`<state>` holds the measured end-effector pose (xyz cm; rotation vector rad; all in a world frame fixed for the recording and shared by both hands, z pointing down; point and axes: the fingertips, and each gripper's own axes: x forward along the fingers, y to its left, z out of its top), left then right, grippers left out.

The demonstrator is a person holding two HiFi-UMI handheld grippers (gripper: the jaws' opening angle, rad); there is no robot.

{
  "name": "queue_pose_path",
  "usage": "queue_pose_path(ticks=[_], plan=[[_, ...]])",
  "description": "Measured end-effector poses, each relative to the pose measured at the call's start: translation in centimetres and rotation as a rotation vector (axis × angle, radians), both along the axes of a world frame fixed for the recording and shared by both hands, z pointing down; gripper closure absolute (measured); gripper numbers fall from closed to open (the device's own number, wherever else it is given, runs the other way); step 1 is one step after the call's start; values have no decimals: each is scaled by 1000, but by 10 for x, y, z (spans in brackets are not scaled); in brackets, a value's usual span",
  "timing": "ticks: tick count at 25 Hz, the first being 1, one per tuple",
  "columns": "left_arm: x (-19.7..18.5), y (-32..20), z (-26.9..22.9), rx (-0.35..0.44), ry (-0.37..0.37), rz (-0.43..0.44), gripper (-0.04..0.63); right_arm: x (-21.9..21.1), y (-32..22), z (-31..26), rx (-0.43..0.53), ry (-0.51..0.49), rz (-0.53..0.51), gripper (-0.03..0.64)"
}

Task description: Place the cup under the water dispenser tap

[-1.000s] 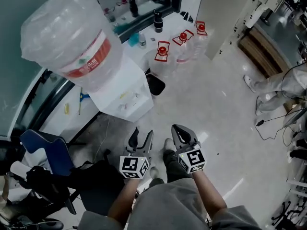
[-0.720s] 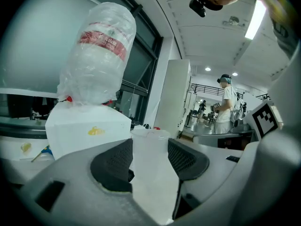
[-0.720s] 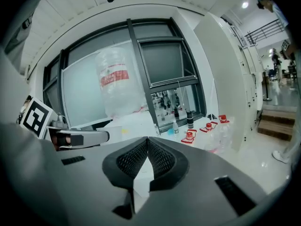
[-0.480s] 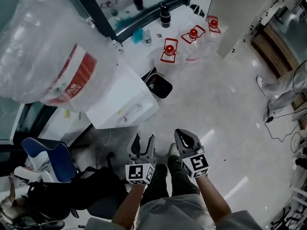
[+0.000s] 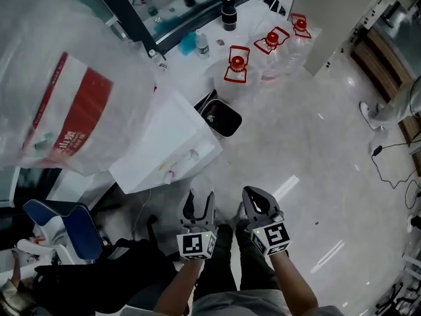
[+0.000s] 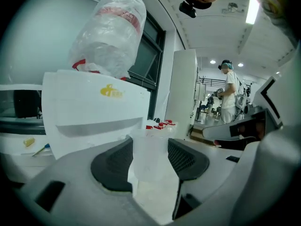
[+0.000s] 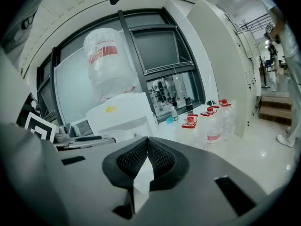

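A clear plastic cup (image 6: 149,160) stands upright between the jaws of my left gripper (image 6: 150,145), which is shut on it. The white water dispenser (image 6: 94,109) rises just ahead and to the left, and a big clear bottle (image 6: 113,32) is upended on top of it. Its grey tap recess (image 6: 99,126) faces the cup, a short way off. From the head view the dispenser (image 5: 168,140) lies above my left gripper (image 5: 198,208), with the bottle (image 5: 59,91) filling the upper left. My right gripper (image 5: 258,207) hangs beside the left one, its jaws shut on nothing (image 7: 147,147).
Several red-capped water bottles (image 5: 238,68) stand on the floor behind the dispenser, beside a black bin (image 5: 220,116). A blue chair (image 5: 66,219) and dark bags sit at the lower left. Cables (image 5: 388,157) trail at the right. A person in white (image 6: 231,95) stands far off.
The head view has drawn closer to the dispenser, so the bottle looms larger at the left. Both grippers keep their places side by side, slightly lower in the picture.
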<state>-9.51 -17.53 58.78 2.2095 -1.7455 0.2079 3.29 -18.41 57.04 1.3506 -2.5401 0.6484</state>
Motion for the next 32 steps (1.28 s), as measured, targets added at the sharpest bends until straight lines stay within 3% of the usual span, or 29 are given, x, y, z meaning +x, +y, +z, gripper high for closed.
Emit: queue_pose_path(ticks=[16,24,32], plan=[[-39,-42,166,68,-56,-64,364,-28,-6,136,-28,-13,-12,606],[-39,-72,211,162,-152,-55,364,-26,1,177,-30,17,-39,606],[-40,-89,237,218,-172,-73,364,-18,-1,210,-24,39,-45,606]])
